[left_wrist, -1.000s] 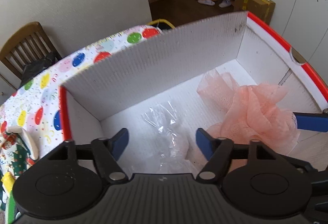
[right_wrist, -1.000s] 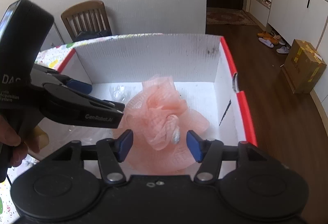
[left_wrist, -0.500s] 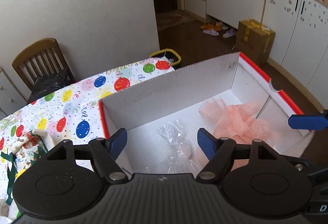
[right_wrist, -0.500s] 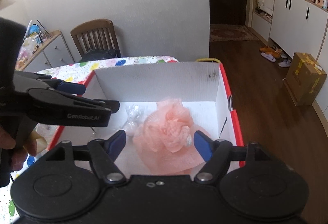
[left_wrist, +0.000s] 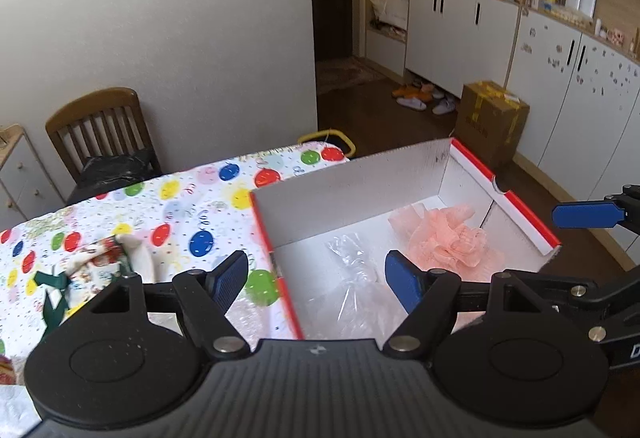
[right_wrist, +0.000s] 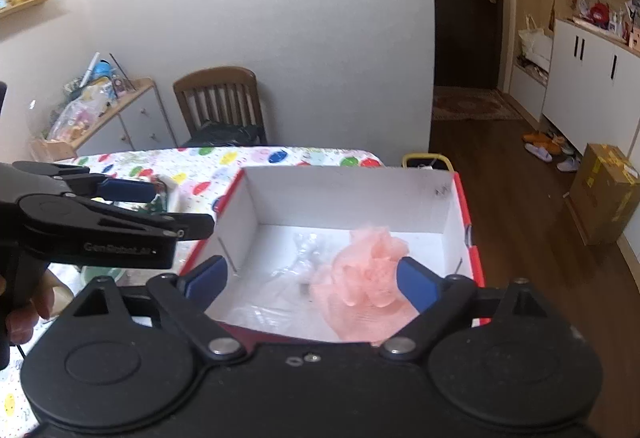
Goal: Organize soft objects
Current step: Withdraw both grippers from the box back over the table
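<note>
A white box with a red rim (left_wrist: 348, 173) stands on the balloon-print tablecloth (left_wrist: 180, 197). Inside lie a pink mesh pouf (left_wrist: 448, 238) on the right and a clear plastic bag (left_wrist: 352, 270) beside it on the left. My left gripper (left_wrist: 316, 278) hovers open above the box's left wall, holding nothing. My right gripper (right_wrist: 312, 276) hangs above the near side of the box (right_wrist: 344, 193), its jaws opening wide; the pouf (right_wrist: 368, 270) lies loose below them, untouched. A Christmas-print cloth (left_wrist: 100, 262) sits on the table left of the box.
A wooden chair (left_wrist: 100, 125) stands behind the table against the wall. On the floor are a yellow-rimmed bin (left_wrist: 328, 139), a cardboard carton (left_wrist: 488, 121) and slippers (left_wrist: 416, 99). White cabinets (left_wrist: 460, 33) line the right side. A hand (right_wrist: 24, 314) grips the left tool.
Both grippers have lifted up and back out of the box. The right jaws have spread wider, leaving the pink pouf in the box. The left jaws kept their width.
</note>
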`<action>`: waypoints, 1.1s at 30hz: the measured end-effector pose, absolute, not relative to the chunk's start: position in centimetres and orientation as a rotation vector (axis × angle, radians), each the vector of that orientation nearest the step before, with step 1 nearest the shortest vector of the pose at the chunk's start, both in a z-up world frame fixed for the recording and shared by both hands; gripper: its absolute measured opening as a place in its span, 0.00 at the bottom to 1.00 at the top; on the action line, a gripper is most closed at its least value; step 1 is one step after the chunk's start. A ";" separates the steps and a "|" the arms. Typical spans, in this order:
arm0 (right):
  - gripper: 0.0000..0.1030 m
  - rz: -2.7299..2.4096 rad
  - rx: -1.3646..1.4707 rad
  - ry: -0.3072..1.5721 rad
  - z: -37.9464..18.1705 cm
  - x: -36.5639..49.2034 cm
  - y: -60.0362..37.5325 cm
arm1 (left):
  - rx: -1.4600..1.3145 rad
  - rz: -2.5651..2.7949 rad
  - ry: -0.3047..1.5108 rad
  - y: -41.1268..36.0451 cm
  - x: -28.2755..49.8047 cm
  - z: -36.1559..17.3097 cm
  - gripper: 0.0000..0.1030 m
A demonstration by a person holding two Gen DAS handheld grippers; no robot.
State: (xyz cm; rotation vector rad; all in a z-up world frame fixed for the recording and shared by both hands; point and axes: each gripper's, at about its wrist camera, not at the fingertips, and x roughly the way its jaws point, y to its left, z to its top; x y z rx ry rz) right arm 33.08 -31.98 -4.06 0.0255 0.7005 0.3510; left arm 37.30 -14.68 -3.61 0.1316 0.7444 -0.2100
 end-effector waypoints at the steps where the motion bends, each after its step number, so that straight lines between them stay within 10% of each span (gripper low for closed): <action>1: 0.92 0.354 0.022 0.692 -3.8 32.7 -31.7 | 0.130 -0.211 0.735 -14.4 36.7 -3.3 0.75; 33: 1.00 0.424 0.042 0.634 -2.1 22.6 -20.8 | -0.002 -0.117 0.623 0.8 22.0 -1.9 0.98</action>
